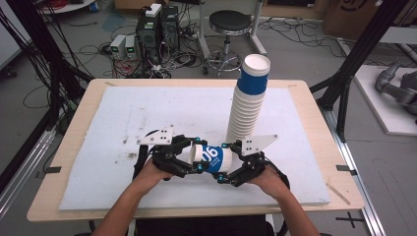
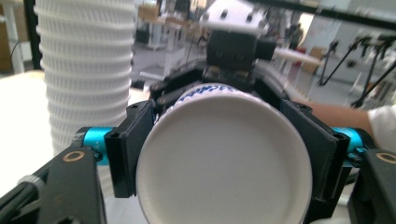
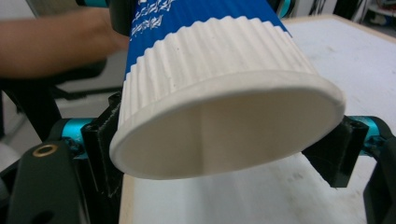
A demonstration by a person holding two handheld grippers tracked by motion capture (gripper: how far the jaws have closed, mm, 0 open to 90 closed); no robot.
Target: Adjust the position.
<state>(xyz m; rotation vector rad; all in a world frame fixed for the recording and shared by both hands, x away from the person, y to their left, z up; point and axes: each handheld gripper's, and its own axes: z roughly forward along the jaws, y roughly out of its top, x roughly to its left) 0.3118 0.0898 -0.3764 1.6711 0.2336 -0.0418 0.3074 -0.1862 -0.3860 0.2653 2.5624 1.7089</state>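
Forearms are seen entering from the near edge of the table (image 1: 74, 196), each hand carrying a black gripper. Left to right: the left gripper (image 1: 193, 155) is set around the closed base of a blue-and-white paper cup (image 1: 212, 159), its jaws flanking the base; whether the pads press cannot be told. The cup is held on its side above the white board (image 1: 123, 113), near its near edge. The right gripper (image 1: 227, 162) is pinched on the cup's ribbed wall near the open rim. Behind it, a leaning stack of paper cups (image 1: 248, 101) is stood toward the far right.
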